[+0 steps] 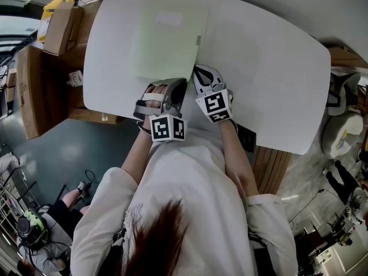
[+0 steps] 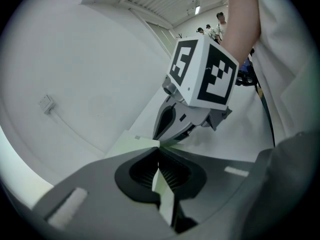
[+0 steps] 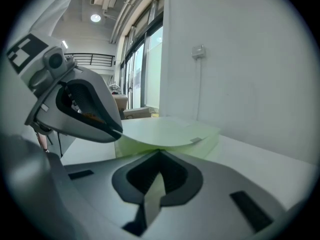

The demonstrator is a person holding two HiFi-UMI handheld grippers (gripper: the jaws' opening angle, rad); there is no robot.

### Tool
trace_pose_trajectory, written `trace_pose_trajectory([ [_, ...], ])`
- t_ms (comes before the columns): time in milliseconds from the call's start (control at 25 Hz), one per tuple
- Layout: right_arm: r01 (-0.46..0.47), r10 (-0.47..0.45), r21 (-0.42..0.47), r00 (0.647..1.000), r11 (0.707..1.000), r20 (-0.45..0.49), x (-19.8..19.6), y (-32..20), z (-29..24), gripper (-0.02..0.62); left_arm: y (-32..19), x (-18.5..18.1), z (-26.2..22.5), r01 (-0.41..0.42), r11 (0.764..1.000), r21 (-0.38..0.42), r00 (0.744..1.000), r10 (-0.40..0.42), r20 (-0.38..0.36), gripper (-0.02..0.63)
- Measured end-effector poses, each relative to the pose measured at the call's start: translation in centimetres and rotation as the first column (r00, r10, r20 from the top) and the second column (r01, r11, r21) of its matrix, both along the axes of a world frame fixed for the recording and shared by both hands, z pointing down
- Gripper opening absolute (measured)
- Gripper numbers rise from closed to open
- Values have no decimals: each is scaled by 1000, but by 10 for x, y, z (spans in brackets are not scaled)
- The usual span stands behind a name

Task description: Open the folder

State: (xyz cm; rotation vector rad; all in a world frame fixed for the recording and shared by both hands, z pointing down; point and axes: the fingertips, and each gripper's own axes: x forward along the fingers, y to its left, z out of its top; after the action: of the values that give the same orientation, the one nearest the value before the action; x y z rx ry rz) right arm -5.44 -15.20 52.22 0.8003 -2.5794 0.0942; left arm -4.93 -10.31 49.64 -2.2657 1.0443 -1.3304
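A pale green folder (image 1: 167, 39) lies on the white table (image 1: 276, 79), and both grippers meet at its near edge. My left gripper (image 1: 180, 81) is shut on a thin green sheet of the folder (image 2: 132, 144), which runs between the pads of the left gripper (image 2: 159, 145). In the right gripper view the top cover (image 3: 165, 134) bows up off the stack where the left gripper (image 3: 120, 130) pinches it. Just to the right, my right gripper (image 1: 196, 69) is also shut on a green sheet at the right gripper's (image 3: 160, 151) closed tips. Its marker cube (image 2: 202, 71) shows close ahead.
Cardboard boxes (image 1: 60, 27) and a wooden board (image 1: 34, 91) stand on the floor left of the table. A chair (image 1: 339, 91) is past the table's right end. A wall fitting with a cable (image 2: 46, 103) shows behind. People (image 2: 215, 26) stand far off.
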Motion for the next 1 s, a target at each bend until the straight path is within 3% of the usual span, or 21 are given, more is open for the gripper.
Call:
trace_pose_trajectory([
  [1000,-2,2,-6,1000,1000,-9,1,0,2,5,-1,3,-8,-2,1000,17,1000,2,-1,11],
])
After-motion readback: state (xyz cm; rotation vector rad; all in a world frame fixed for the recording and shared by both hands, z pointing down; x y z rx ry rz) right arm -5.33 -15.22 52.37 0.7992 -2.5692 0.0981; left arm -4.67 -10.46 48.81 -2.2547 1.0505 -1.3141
